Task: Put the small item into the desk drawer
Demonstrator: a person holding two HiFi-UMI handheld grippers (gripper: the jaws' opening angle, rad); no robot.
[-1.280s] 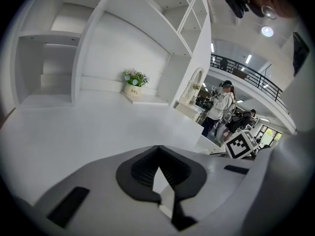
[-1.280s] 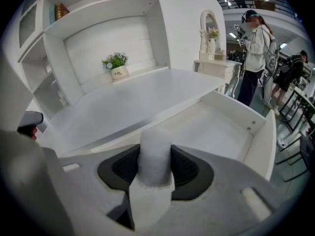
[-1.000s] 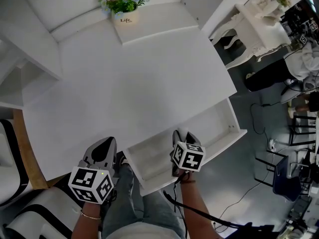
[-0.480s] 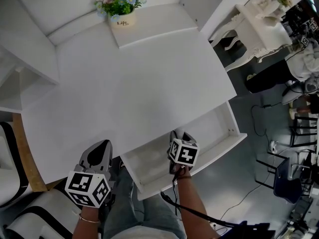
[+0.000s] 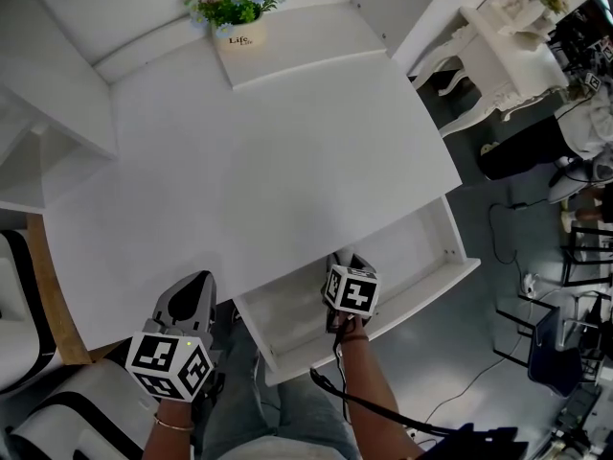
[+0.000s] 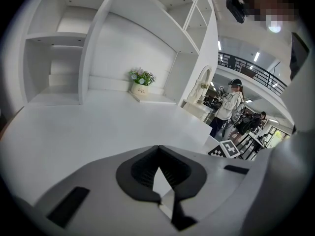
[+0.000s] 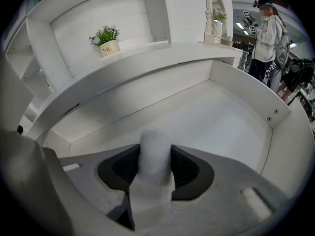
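The white desk's drawer (image 5: 426, 297) stands pulled out below the desktop (image 5: 268, 161). My right gripper (image 5: 343, 261) hovers over the drawer's left half, shut on a small white fuzzy cylinder-shaped item (image 7: 155, 154). In the right gripper view the item stands upright between the dark pads of the gripper (image 7: 155, 165), with the bare drawer floor (image 7: 211, 117) beyond it. My left gripper (image 5: 194, 287) sits at the desk's front edge, left of the drawer. Its jaws (image 6: 158, 173) are shut with nothing in them.
A flower pot (image 5: 233, 12) stands on a raised ledge at the back of the desk, with white shelves (image 6: 54, 53) around it. An ornate white table (image 5: 498, 46) and dark chairs lie to the right. A person (image 7: 266, 28) stands beyond the drawer's right end.
The right gripper has shifted slightly left and a bit farther over the drawer, still holding the item. The left gripper has drawn back a little toward the person.
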